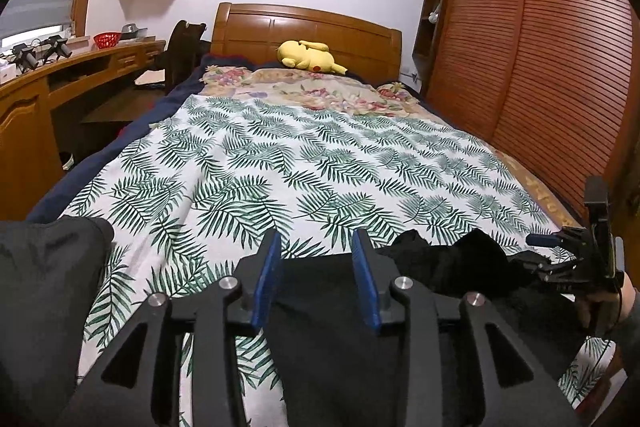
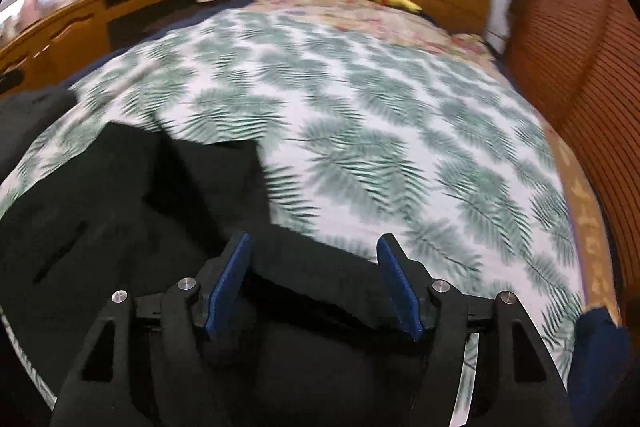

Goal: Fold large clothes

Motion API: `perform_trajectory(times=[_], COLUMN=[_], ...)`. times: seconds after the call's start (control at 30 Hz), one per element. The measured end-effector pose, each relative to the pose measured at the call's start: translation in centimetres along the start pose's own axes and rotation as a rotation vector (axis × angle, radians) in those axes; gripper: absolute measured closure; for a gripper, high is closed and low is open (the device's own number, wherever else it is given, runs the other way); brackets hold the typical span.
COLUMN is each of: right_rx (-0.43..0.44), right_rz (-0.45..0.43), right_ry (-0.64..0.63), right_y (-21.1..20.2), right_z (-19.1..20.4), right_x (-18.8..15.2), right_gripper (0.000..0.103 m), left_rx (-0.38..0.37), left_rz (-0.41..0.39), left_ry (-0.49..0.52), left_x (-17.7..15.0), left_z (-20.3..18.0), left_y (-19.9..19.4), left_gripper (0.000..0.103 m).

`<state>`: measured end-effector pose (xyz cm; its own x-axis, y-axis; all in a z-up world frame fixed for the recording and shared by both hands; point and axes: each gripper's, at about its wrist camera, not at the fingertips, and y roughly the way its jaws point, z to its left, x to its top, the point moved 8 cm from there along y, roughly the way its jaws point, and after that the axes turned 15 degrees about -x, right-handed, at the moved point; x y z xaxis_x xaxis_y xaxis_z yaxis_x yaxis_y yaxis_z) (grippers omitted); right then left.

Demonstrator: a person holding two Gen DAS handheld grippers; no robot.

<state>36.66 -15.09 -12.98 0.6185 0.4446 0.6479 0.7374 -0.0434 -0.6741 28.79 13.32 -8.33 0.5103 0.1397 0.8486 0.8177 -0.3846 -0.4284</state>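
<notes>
Two grippers, L [image 1: 316,239] & R [image 2: 314,243], open over black garment [image 1: 332,327].

black garment [image 1: 340,307] | green-leaf white sheet [image 1: 280,155] | yellow plush [image 1: 308,57]

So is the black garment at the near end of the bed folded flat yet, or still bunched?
Partly. The black garment lies flat in the middle with a straight edge, but its right end is bunched in uneven peaks on the leaf-print sheet.
</notes>
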Motion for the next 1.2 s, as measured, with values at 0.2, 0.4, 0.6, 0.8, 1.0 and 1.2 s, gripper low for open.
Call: perform_trajectory(times=[0.2,0.4,0.6,0.8,1.0,1.2], right_rx=[0.008,0.011,0.033,0.016,-0.04,0.01], right_rz=[-0.002,-0.074,-0.132,-0.023,0.123,0.185], right_ry=[-0.064,-0.013,-0.019,-0.112,-0.161,-0.137], right_y=[0.7,-1.1,-3.0,0.9,6.8,9.3], right_z=[3.3,3.2,4.1,5.5,3.8,3.1], right_x=[1.0,3.2,4.7,3.2,1.5,1.2], right_gripper=[0.036,0.036,0.035,0.035,0.035,0.05], left_rx=[0.005,-0.002,-0.018,-0.026,-0.037,-0.041], left_rz=[0.018,0.024,0.036,0.048,0.06,0.07], left_ry=[-0.008,-0.007,0.0,0.02,0.021,0.022], left_x=[-0.6,-0.7,-1.0,-1.3,-1.5,-1.7], left_z=[0.4,0.5,0.0,-0.8,-1.0,-1.2], left_y=[0.5,0.5,1.0,1.4,2.0,2.4], left_gripper=[0.068,0.068,0.068,0.068,0.068,0.068])
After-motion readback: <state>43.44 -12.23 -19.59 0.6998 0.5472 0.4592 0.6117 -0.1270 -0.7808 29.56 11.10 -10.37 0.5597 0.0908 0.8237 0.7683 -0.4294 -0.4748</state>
